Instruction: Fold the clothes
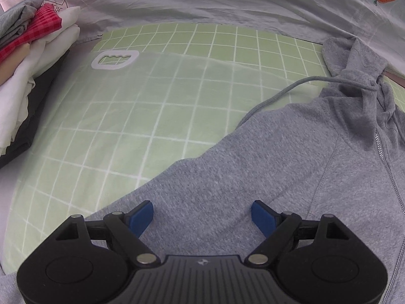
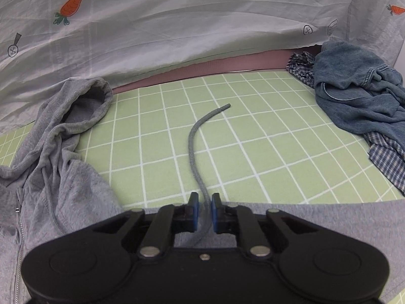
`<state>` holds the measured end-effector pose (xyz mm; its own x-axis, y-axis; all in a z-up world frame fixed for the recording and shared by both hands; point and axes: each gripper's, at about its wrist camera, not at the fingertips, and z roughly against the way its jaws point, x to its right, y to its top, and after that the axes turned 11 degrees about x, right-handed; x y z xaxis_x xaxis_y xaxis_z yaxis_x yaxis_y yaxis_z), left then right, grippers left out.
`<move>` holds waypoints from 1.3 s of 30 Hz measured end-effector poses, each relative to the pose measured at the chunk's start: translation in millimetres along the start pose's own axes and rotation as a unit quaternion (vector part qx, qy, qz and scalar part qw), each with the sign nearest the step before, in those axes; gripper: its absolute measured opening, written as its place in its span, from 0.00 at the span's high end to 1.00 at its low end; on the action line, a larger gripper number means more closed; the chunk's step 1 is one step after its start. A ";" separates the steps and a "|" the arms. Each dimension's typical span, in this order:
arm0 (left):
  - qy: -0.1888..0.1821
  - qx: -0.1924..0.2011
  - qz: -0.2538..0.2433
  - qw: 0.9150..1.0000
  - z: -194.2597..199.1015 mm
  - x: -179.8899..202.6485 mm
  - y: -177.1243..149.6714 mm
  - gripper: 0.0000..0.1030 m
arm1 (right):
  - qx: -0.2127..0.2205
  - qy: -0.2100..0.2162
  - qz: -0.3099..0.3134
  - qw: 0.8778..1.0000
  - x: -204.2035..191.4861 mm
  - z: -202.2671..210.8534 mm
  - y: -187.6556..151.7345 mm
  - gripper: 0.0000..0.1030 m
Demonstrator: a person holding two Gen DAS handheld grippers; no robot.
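Right tongs (image 2: 203, 204) pinch the grey hoodie's (image 2: 63, 190) drawstring (image 2: 193, 141).

left gripper (image 1: 202, 215): jaws spread wide, blue pads well apart, nothing pinched, pointing steeply down over the grey hoodie (image 1: 278, 164). right gripper (image 2: 203, 211): jaws closed, pads clamped on the hoodie's drawstring (image 2: 193, 141), tilted downward and forward.
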<state>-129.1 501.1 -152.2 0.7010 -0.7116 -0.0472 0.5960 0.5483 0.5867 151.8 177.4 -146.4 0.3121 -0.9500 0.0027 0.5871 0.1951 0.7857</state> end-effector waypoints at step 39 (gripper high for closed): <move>-0.028 0.062 0.018 0.998 -0.4 -11.8 26.5 0.34 | -0.016 -0.025 0.014 0.999 -31.4 115.6 -70.0 0.27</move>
<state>-121.4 524.1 -136.4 0.6958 -0.7180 0.0188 0.5156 0.5175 0.6829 14.6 165.4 -130.0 0.2919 -0.9549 0.0551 0.6026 0.2283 0.7647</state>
